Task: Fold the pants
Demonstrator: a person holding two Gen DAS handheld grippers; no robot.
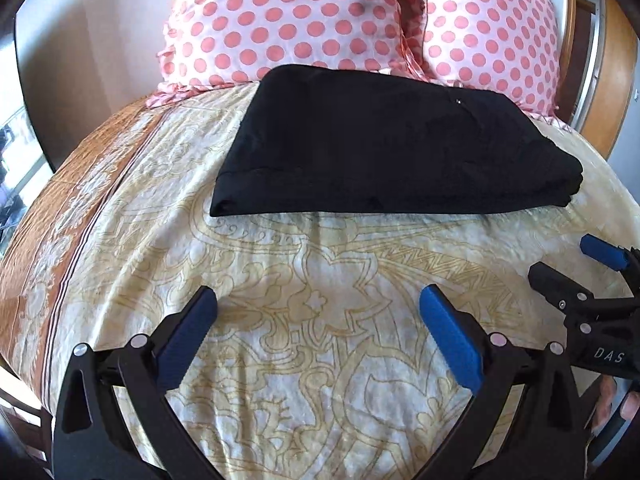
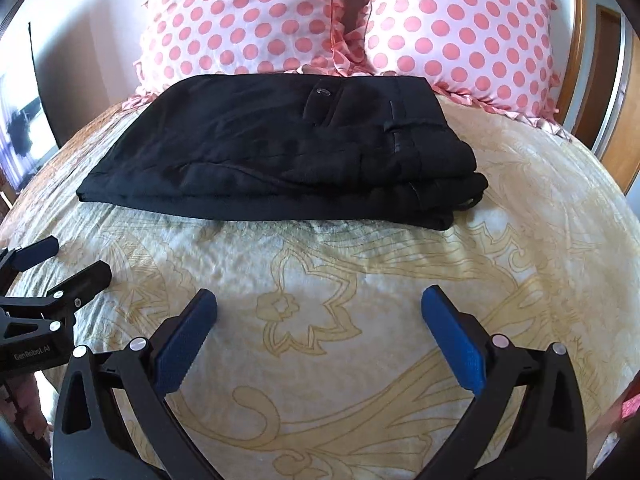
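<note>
pants [image 2: 276, 160] folded, lying on bed ahead by pillows [image 2: 256, 16], long axis crosswise | my left gripper [image 1: 318, 304] and right gripper [image 2: 319, 304] both wide open, empty | right slightly nearer, I judge

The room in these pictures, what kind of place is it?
Most likely a bedroom. The black pants lie folded on a bed sheet with a yellow pattern, and two polka-dot pillows lean behind them.
</note>
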